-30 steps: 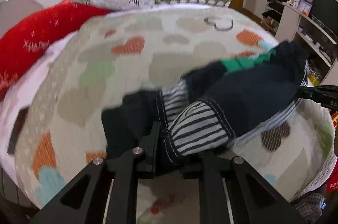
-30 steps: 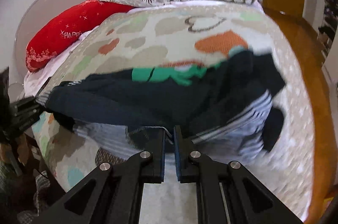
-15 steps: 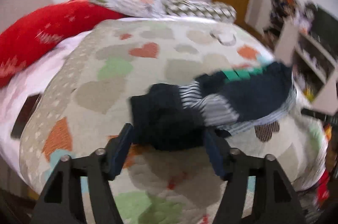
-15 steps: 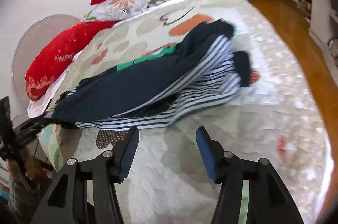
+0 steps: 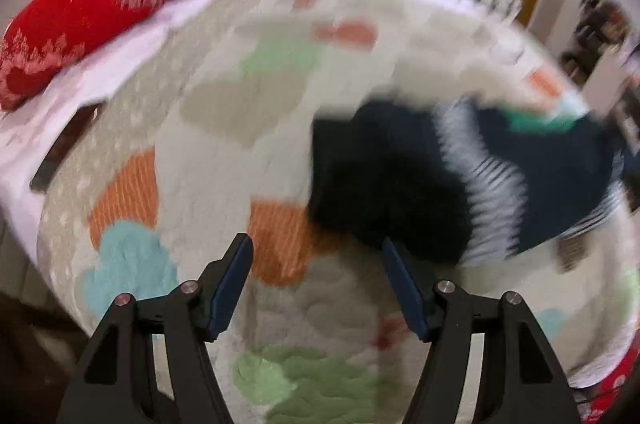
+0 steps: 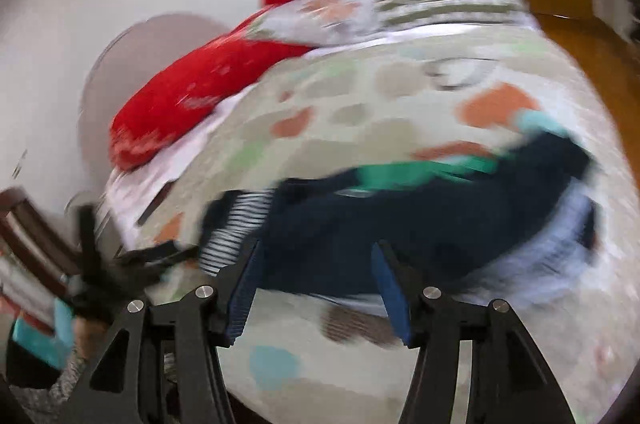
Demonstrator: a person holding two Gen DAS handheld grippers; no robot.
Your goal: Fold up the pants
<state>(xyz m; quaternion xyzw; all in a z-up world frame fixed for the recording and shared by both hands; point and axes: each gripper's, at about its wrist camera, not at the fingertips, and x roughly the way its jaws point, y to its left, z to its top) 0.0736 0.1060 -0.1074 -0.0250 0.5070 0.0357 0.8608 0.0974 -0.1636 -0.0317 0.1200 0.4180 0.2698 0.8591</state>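
Observation:
Dark navy pants [image 5: 392, 180] with striped white panels and a green band lie bunched on the heart-patterned quilt [image 5: 224, 112]. They also show in the right wrist view [image 6: 420, 220], stretched left to right. My left gripper [image 5: 316, 264] is open and empty, just in front of the pants' left end. My right gripper [image 6: 316, 272] is open and empty at the pants' near edge. The left gripper [image 6: 132, 260] shows at the far left of the right wrist view. Both views are motion-blurred.
Red pillows [image 5: 104, 16] and patterned pillows [image 6: 400, 8] lie at the head of the bed. A dark flat object [image 5: 64, 148] lies on the white sheet at the left. Shelves [image 5: 600, 40] stand on the right, with a wooden floor [image 6: 600, 60] beside the bed.
Both grippers were shut on the pants a second ago; they opened, let the pants drop onto the quilt and have drawn back. The left view has swung left.

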